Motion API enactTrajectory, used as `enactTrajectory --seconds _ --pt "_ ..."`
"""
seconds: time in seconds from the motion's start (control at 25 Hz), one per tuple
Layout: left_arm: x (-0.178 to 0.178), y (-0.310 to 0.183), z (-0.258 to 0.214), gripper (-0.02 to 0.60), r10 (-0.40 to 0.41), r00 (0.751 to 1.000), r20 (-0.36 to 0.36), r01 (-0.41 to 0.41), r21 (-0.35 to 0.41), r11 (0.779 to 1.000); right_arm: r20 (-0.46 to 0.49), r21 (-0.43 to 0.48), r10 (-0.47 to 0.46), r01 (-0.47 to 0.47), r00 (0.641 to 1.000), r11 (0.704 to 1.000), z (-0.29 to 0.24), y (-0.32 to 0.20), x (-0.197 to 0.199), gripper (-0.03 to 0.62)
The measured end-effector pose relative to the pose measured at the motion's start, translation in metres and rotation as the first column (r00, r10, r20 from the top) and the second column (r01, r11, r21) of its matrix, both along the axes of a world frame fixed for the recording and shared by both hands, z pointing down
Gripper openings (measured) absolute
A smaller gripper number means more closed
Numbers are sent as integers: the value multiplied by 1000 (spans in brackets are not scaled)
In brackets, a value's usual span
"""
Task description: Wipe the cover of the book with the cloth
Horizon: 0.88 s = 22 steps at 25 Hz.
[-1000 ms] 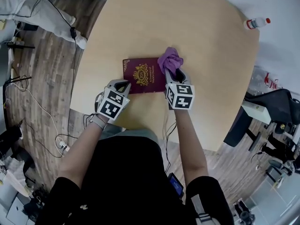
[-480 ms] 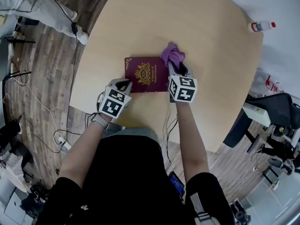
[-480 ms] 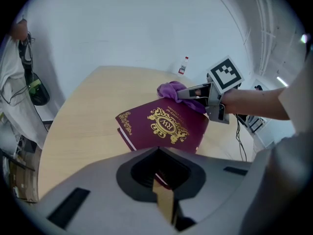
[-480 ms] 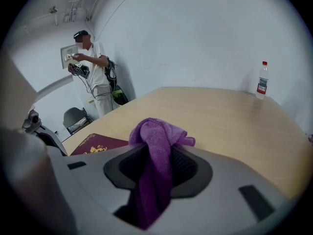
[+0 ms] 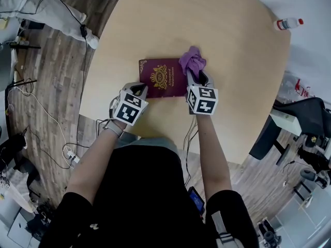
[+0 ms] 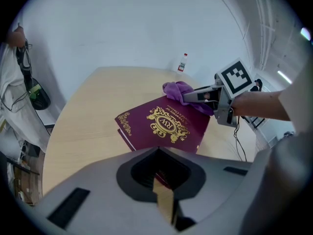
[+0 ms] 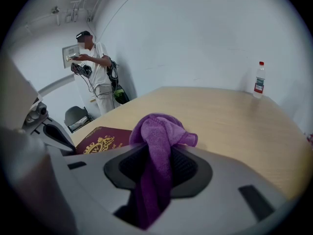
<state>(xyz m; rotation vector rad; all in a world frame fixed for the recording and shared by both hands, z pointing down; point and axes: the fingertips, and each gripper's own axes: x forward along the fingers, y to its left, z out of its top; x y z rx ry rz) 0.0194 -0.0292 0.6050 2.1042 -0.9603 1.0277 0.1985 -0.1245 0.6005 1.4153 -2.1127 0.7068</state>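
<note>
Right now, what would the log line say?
left tool: shut on book corner | right tool: shut on cloth | cloth: at book's right edge

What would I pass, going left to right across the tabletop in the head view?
left gripper → maroon book → purple cloth → plastic bottle

book [image 5: 161,78]: dark red, gold crest on the cover, closed, lying flat on the tan table [image 5: 217,19], close to its near edge | cloth [image 5: 192,62]: purple, soft, bunched up, pinched in the right gripper [image 5: 197,77], sitting on the book's far right corner
</note>
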Motion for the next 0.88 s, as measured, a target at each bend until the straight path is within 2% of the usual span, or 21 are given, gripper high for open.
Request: enactTrajectory --seconds 0.32,0.88 --pt "-2 1 1 20 -39 997 -72 37 -24 999 10 1 17 -17 1000 1000 0 46 8 149" --pt "-2 1 2 20 11 997 -78 -13 -16 1000 23 -39 93 -92 995 995 4 105 19 147"
